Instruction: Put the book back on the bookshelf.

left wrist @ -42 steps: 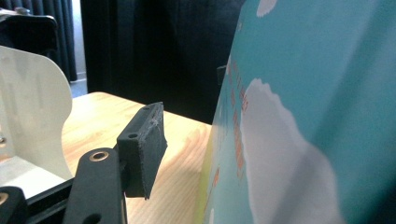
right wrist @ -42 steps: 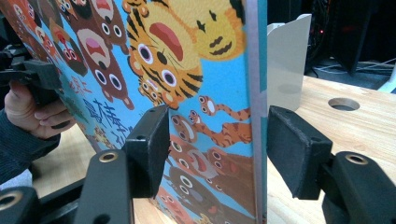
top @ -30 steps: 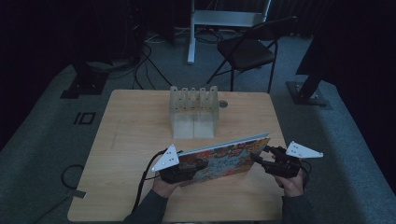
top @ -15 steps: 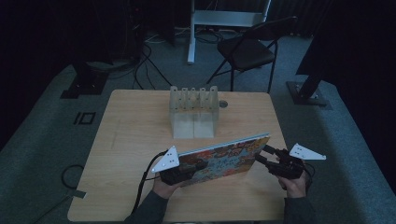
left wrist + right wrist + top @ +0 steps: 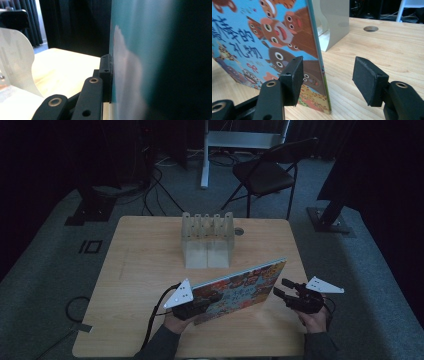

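A colourful picture book (image 5: 240, 287) stands on edge, tilted, on the wooden table (image 5: 145, 260). My left gripper (image 5: 202, 304) is shut on its lower left part. In the left gripper view one black jaw presses flat against the book's teal cover (image 5: 135, 62). My right gripper (image 5: 281, 290) is open at the book's right end. In the right gripper view the book's edge (image 5: 322, 75) stands between the two spread pads (image 5: 367, 77) of that gripper (image 5: 329, 80), nearer the left one. The cover (image 5: 274, 37) shows cartoon animals.
A cream slotted rack (image 5: 207, 240) with several dividers stands at the table's middle back, just behind the book. A round hole (image 5: 239, 231) is in the tabletop beside it. A folding chair (image 5: 265, 170) and stands sit on the floor beyond.
My right gripper has shifted slightly at the book's right end and its jaws look a little wider apart. The book and my left gripper have hardly moved.
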Available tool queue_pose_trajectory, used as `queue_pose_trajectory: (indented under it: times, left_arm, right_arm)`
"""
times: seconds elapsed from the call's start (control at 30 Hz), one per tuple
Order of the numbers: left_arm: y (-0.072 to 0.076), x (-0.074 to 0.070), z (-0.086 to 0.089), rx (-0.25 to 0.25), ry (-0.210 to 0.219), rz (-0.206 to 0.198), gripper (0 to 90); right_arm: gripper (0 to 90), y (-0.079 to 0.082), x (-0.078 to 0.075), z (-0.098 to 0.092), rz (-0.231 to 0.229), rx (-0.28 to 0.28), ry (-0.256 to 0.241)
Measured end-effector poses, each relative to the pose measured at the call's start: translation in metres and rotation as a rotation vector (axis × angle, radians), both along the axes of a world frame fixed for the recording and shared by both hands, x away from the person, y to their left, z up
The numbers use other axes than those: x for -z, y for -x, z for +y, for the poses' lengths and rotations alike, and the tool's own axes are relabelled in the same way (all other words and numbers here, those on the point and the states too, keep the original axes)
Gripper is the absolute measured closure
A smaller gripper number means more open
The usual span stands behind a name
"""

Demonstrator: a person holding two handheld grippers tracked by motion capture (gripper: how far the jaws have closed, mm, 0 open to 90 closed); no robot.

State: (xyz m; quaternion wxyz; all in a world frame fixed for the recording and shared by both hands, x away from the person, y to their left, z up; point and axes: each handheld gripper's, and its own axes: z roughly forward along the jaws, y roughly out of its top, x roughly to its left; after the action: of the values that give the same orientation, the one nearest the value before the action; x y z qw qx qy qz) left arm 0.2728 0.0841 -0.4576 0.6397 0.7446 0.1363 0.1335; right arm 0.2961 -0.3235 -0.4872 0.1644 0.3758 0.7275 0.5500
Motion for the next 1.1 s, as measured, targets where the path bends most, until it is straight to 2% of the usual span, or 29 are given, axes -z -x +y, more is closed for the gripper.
queue_pose_trajectory:
  times: [0.17, 0.3, 0.57, 0.87, 1.03, 1.1]
  left_arm:
    - [0.002, 0.003, 0.000, 0.007, 0.019, -0.020, 79.5]
    - [0.001, 0.006, -0.001, 0.016, 0.039, -0.003, 79.0]
    - [-0.002, 0.012, -0.002, 0.039, 0.033, 0.024, 77.9]
    - [-0.004, 0.011, -0.001, 0.015, 0.033, 0.025, 80.4]
    - [-0.005, 0.011, 0.000, 0.003, 0.039, 0.041, 80.7]
    - [-0.005, 0.010, -0.001, -0.007, 0.042, 0.049, 80.8]
  right_arm:
    - [41.6, 0.000, 0.005, 0.002, 0.009, 0.004, 0.017]
    - [41.8, 0.000, 0.008, 0.002, 0.015, 0.010, 0.017]
    - [42.3, 0.000, 0.013, -0.002, 0.027, 0.022, 0.015]
    - [42.7, 0.000, 0.020, -0.003, 0.041, 0.056, 0.016]
    - [42.6, 0.001, 0.023, -0.003, 0.044, 0.085, 0.035]
    - [40.3, 0.000, 0.025, -0.002, 0.043, 0.110, 0.059]
